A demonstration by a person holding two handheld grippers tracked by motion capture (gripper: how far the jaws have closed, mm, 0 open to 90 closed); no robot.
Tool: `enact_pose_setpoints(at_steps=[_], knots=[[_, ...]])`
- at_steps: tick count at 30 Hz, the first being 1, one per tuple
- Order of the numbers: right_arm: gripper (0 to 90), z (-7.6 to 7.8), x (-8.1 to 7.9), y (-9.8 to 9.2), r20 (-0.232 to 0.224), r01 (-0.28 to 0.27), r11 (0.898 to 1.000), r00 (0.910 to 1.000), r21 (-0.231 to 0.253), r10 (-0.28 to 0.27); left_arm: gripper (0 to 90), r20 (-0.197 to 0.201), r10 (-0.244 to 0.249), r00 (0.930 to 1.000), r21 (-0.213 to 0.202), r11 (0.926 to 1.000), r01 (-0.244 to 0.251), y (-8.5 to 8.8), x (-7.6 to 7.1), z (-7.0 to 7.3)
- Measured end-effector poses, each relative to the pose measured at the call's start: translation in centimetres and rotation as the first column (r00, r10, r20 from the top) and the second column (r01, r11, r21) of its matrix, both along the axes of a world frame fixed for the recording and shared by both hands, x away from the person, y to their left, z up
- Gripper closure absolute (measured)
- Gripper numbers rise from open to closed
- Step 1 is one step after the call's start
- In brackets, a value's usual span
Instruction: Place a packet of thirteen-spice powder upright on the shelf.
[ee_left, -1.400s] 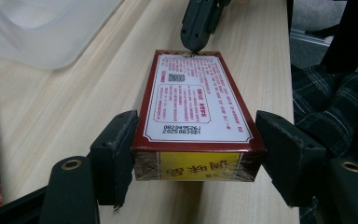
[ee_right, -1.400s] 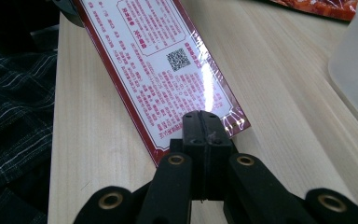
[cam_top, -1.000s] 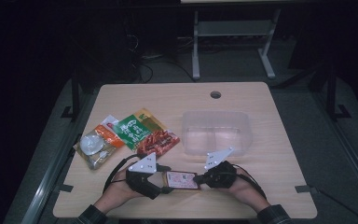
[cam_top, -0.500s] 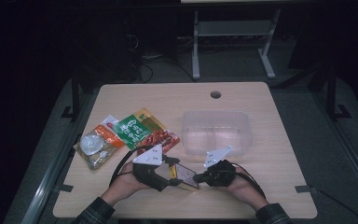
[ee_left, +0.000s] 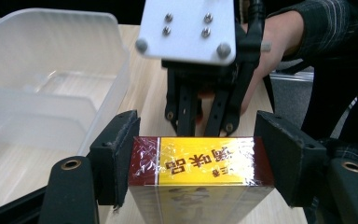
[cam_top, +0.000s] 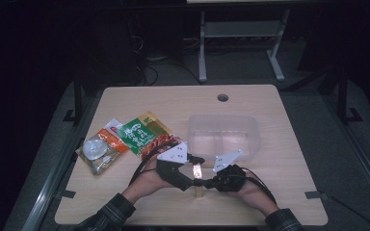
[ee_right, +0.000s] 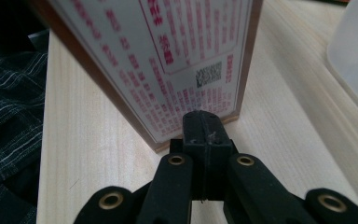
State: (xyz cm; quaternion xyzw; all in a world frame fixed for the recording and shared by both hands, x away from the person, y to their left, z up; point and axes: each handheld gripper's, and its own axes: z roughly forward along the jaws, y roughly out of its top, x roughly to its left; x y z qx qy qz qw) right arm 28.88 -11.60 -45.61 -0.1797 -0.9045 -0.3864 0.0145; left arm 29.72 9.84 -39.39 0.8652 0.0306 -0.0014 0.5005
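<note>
Box point(cam_top: 198, 179) stood upright near the front edge of the table point(cam_top: 289, 192), between the two grippers, just in front of the clear plastic container point(cam_top: 224, 136) but apart from it.

Left gripper point(cam_top: 187, 179): jaws closed on the box. In the left gripper view the box point(ee_left: 199, 184) sat squarely between the two black pads point(ee_left: 117, 156), one pad against each narrow side near the top end. The yellow panel with maroon ends and red characters faced the camera, upside down from that angle, under glossy wrap. Grip looked even; box top level with the pad tips.

Right gripper point(cam_top: 207, 183): jaws fully closed, pads together, nothing between them. In the right gripper view the closed tip point(ee_right: 204, 135) met the bottom edge of the box point(ee_right: 168, 60), where its white printed face reached the table. That face carried red text and a small square code. Box appeared tilted in this view, though the camera itself was angled, so true lean could not be told.

Left gripper view also showed the right gripper point(ee_left: 200, 100) beyond the box, its grey plate up, with the person's hand point(ee_left: 279, 51) behind it and a plaid sleeve point(ee_left: 340, 23).

Elsewhere: snack packets point(cam_top: 142, 134) and a clear round-lidded pack point(cam_top: 95, 151) lay at the left of the table, well apart from the box. Container compartments empty as far as visible.
</note>
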Motion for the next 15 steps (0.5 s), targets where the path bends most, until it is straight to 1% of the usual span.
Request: enact_pose_setpoints(at_steps=[3, 4, 5, 6, 10, 11, 12, 13, 14, 15], knots=[[89.8, 0.0, 0.0, 0.0, 0.002, -0.002, 1.0, 1.0, -0.003, 0.002, 31.7, -0.003, 0.0, 1.0, -0.003, 1.0, 0.0, -0.1, 0.0, 0.0], [89.8, 0.2, -0.1, -0.1, -0.001, 0.001, 1.0, 1.0, 0.01, -0.001, 31.7, -0.007, -0.001, 1.0, -0.005, 1.0, 0.001, 0.0, 0.1, -0.1], [89.8, 0.2, -0.1, -0.1, -0.001, 0.001, 1.0, 1.0, 0.01, -0.001, 31.7, -0.007, -0.001, 1.0, -0.005, 1.0, 0.001, 0.0, 0.1, -0.1], [89.7, 0.3, -0.1, -0.2, -0.001, 0.005, 1.0, 1.0, 0.021, -0.005, 31.6, -0.01, 0.002, 0.9999, -0.007, 1.0, -0.002, 0.1, 0.1, -0.1], [89.5, 0.4, -0.1, -0.4, -0.007, 0.015, 0.999, 0.9999, 0.032, -0.015, 31.3, -0.011, 0.003, 0.9999, -0.01, 0.9999, -0.003, 0.2, 0.0, 0.0], [88.4, 0.5, -0.1, -0.6, 0.007, 0.012, 0.999, 0.9999, 0.03, -0.012, 31.0, -0.011, 0.002, 0.9999, -0.011, 0.9999, -0.003, 0.2, 0.1, 0.0], [86.8, 0.6, -0.1, -0.7, 0.001, 0.017, 0.999, 0.9999, 0.035, -0.017, 30.1, -0.022, 0.001, 0.9998, -0.02, 0.9998, -0.002, 0.3, 0.1, 0.0], [85.9, 0.8, -0.2, -0.8, 0.001, 0.027, 0.999, 0.9996, 0.033, -0.027, 28.8, -0.021, 0.003, 0.9998, -0.022, 0.9998, -0.004, 0.3, 0.2, 0.0], [84.5, 0.9, -0.1, -1.1, 0.016, 0.026, 0.999, 0.9995, 0.031, -0.026, 27.2, -0.019, 0.007, 0.9998, -0.024, 0.9997, -0.007, 0.3, 0.1, 0.1], [82.3, 1.1, -0.1, -1.2, 0.012, 0.033, 0.999, 0.9994, 0.04, -0.033, 25.0, -0.012, 0.009, 0.9999, -0.025, 0.9996, -0.009, 0.3, 0.1, 0.1]])
